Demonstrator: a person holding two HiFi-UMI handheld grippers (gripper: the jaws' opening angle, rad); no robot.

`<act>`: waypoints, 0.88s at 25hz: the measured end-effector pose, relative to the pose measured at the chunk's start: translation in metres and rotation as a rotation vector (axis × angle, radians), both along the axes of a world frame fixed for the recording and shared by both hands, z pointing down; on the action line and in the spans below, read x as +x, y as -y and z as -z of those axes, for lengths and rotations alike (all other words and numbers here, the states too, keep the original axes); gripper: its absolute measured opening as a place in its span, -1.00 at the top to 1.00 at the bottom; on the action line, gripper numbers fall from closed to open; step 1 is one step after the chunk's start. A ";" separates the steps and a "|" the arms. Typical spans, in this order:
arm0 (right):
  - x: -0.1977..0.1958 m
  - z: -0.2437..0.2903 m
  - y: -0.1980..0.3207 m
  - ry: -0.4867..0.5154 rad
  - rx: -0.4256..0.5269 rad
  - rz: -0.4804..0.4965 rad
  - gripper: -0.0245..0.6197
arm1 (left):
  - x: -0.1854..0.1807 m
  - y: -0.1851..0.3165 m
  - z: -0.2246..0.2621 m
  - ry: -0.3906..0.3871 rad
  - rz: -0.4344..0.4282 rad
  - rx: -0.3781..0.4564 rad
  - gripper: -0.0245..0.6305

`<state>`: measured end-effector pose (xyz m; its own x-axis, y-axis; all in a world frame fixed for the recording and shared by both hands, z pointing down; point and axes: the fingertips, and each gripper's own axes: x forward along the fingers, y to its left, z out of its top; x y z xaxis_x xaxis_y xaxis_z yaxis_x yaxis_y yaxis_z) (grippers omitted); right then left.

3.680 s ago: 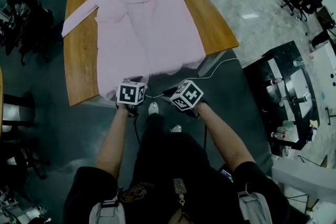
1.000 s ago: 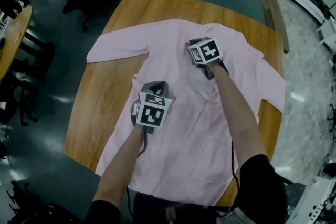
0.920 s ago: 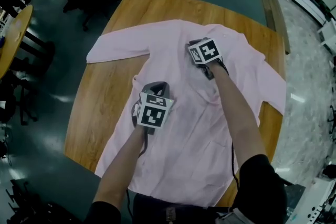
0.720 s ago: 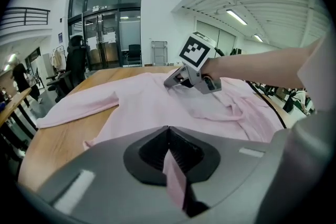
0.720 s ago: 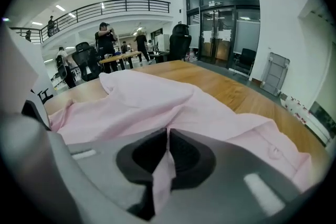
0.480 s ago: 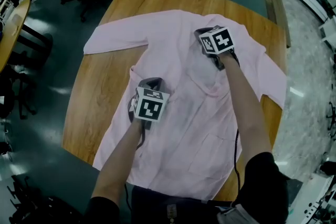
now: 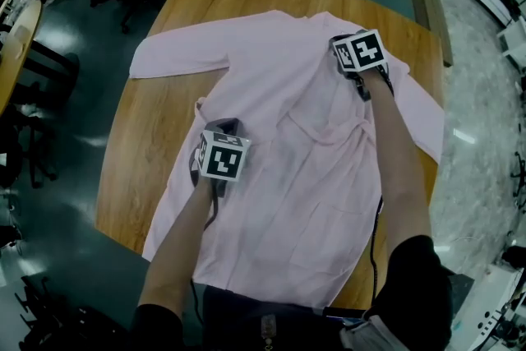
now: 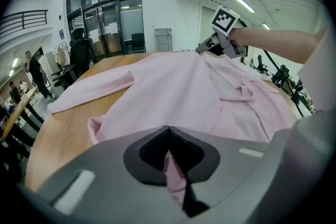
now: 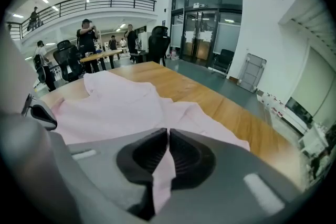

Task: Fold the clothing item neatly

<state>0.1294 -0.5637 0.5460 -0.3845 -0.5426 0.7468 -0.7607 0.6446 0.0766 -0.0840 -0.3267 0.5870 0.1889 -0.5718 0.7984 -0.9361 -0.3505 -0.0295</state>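
Head view: the pink shirt (image 7: 279, 78) is spread over the wooden table (image 7: 148, 136), hem at 6 o'clock by me and one sleeve out toward 10 o'clock. My left gripper (image 7: 215, 131) sits on the shirt's side edge at about 9 o'clock. My right gripper (image 7: 343, 45) is up at the shoulder, around 1 o'clock.

Left gripper view: the left gripper (image 8: 168, 152) is clamped tight on a thin fold of pink cloth. The rest of the shirt (image 8: 173, 86) runs off toward 12 o'clock, and the right gripper (image 8: 220, 42) shows at 1 o'clock.

Right gripper view: the right gripper (image 9: 168, 155) has just been closing, and a strip of fabric is now pinched between the jaws. The shirt (image 9: 115, 107) lies from 9 to 12 o'clock, with bare table (image 9: 210, 99) at 1 o'clock.

My guess is it's light, thin and totally floppy, so it'll sag and crease wherever it isn't held. I'd say edges and seams are the best places to grab.
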 end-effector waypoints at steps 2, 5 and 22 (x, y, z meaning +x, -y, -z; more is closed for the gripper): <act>0.008 -0.009 -0.001 -0.038 -0.003 -0.010 0.91 | -0.002 0.000 -0.002 0.012 0.003 -0.001 0.90; 0.009 -0.016 -0.003 -0.021 0.005 -0.009 0.91 | -0.001 0.000 0.011 0.030 0.009 0.034 0.90; -0.030 -0.018 -0.098 0.118 -0.065 0.135 0.91 | 0.080 -0.077 0.023 0.031 -0.176 0.034 0.37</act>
<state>0.0989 -0.4656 0.5642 -0.5374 -0.4323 0.7241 -0.6685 0.7418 -0.0532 -0.0037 -0.2501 0.5636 0.2642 -0.5584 0.7864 -0.8586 -0.5075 -0.0719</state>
